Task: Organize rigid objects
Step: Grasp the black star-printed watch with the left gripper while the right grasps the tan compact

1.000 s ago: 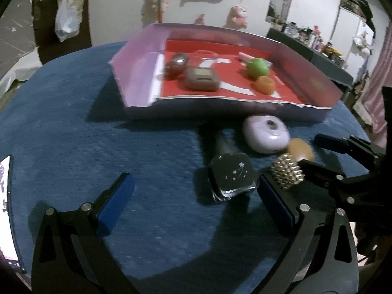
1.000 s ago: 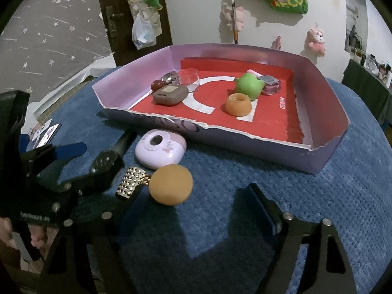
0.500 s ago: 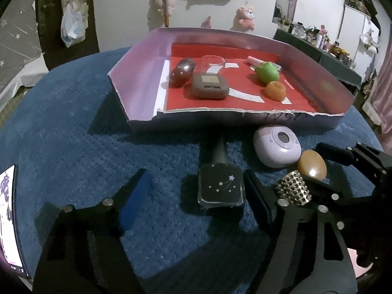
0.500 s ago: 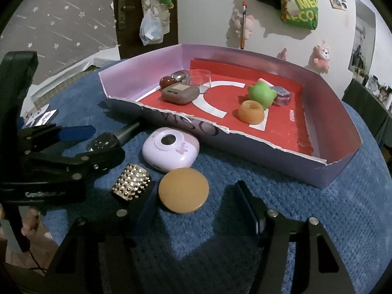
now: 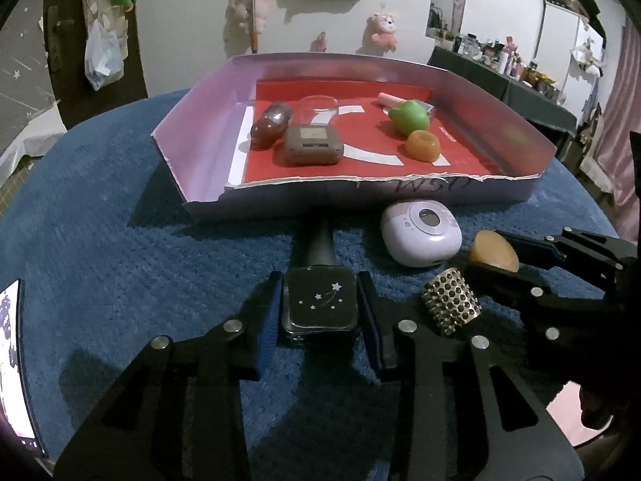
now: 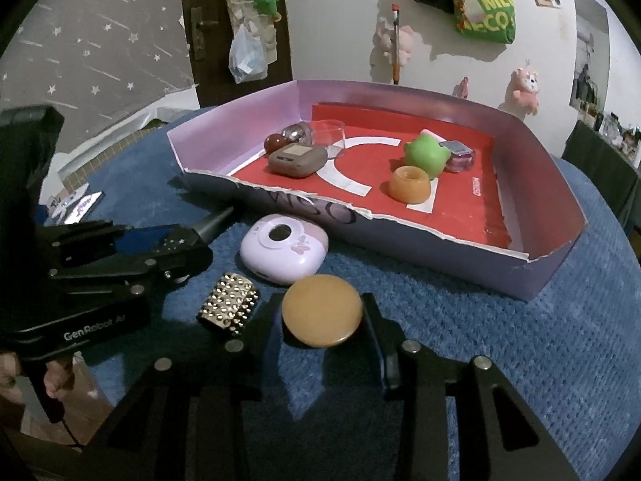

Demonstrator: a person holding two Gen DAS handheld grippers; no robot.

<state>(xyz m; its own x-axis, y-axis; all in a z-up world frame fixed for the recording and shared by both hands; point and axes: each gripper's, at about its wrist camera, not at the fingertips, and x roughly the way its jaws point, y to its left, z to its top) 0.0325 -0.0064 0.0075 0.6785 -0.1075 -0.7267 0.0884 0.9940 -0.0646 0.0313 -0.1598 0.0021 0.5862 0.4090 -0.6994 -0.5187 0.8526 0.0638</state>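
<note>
Tray (image 5: pixel 208 128) at 12 o'clock already holds six or so items. Four remain on table (image 5: pixel 120 264). My left hand-held gripper (image 5: pixel 319 312) closing on black star bottle (image 5: pixel 319 300); right hand-held gripper (image 6: pixel 322 318) pinching orange disc (image 6: pixel 321 310). Lilac case (image 6: pixel 284 253), studded cylinder (image 6: pixel 229 308) untouched.

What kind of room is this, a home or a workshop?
Probably a lived-in home room: plush toys hang on the wall, a side table is crowded with bottles, and a blue textured cloth covers the table.
</note>
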